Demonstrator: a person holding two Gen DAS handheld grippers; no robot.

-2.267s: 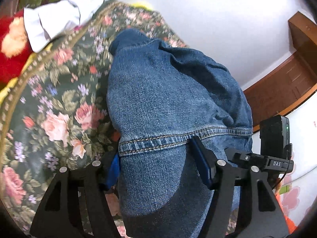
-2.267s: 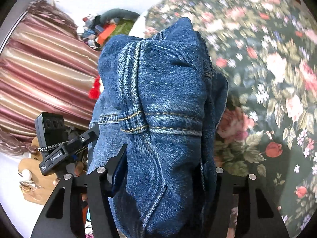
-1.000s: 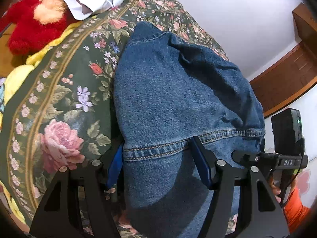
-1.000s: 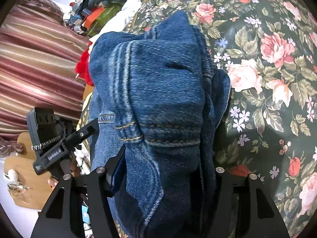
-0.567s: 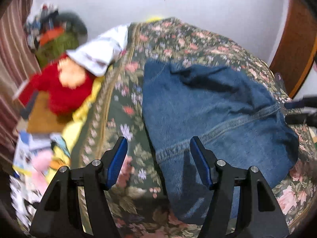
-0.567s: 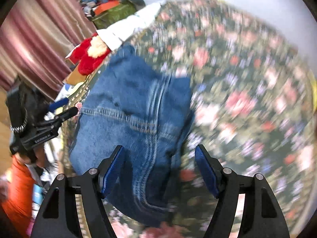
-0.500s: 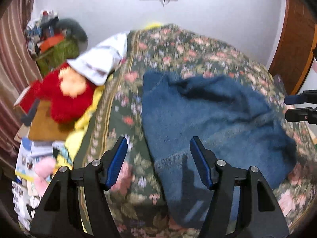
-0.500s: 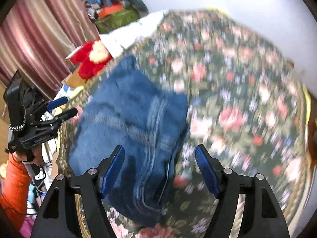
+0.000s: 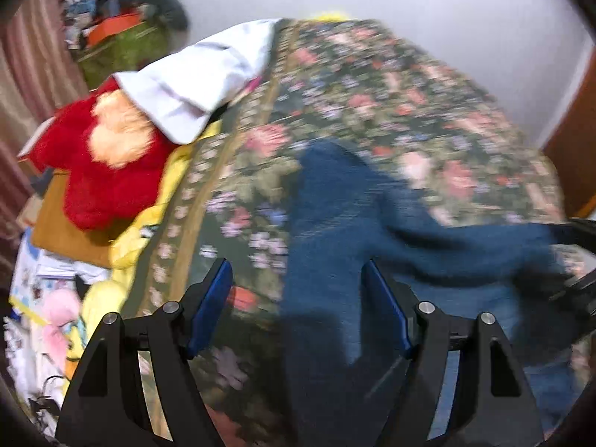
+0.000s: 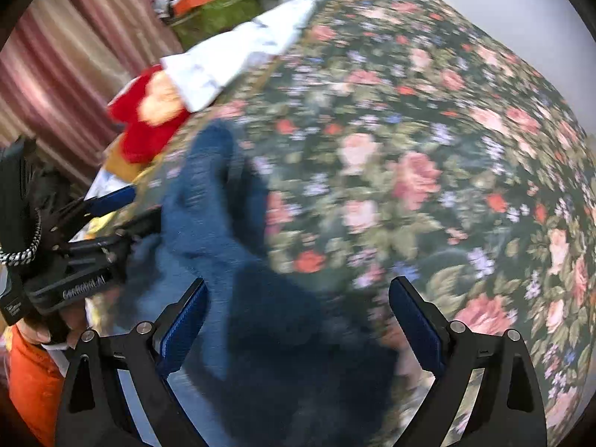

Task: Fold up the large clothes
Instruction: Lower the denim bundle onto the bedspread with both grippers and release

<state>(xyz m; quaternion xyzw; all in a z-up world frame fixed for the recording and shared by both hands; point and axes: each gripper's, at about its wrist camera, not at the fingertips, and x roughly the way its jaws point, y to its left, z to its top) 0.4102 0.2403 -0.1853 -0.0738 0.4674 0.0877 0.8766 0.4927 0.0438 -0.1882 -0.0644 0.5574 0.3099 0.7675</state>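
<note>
Folded blue jeans (image 9: pixel 346 223) lie on the flowered bedspread (image 9: pixel 409 111), blurred by motion in both views. My left gripper (image 9: pixel 298 298) hangs above their near left edge, its jaws opening and its blue pads clear of the cloth. In the right wrist view the jeans (image 10: pixel 223 223) stretch from the lower middle toward the upper left. My right gripper (image 10: pixel 298 320) is over their near end, jaws opening wide, nothing pressed between the pads. The left gripper (image 10: pixel 108 216) shows at the left edge there, held by a hand with an orange sleeve (image 10: pixel 29 383).
A red plush toy (image 9: pixel 100 171) and a white garment (image 9: pixel 201 82) lie at the bed's far left edge. Beyond them are a green basket of clutter (image 9: pixel 123 44) and a striped curtain (image 10: pixel 56 74). Papers and a yellow blanket (image 9: pixel 123 246) hang off the left side.
Both grippers let go of the jeans and drew up and back. The jeans now lie on the bedspread, and both pairs of jaws stand wider than before.
</note>
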